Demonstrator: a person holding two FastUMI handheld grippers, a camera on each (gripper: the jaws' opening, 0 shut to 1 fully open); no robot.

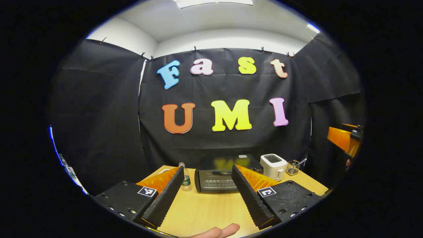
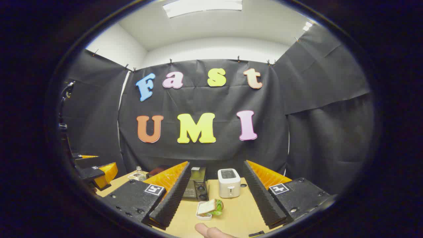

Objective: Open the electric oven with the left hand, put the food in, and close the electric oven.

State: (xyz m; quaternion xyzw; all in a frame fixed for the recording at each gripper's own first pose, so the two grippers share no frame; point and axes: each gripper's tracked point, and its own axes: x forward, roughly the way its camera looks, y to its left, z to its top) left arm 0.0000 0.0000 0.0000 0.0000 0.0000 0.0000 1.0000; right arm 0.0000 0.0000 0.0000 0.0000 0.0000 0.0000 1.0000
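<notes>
Left hand-held gripper (image 1: 206,191) hangs above the worktop (image 1: 211,211), fingers spread and empty; the closed electric oven (image 1: 219,177) sits at 12 o'clock. Right hand-held gripper (image 2: 216,195) likewise gapes empty, the sandwich (image 2: 210,208) in its tray dead ahead, toaster (image 2: 229,182) beyond.

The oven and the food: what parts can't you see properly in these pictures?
- Oven, left gripper view: the right finger hides its right end.
- Oven, right gripper view: the left finger covers most of the door.
- Sandwich, right gripper view: too small to tell the filling beyond something green.
- Wire basket, left gripper view: contents too small.
</notes>
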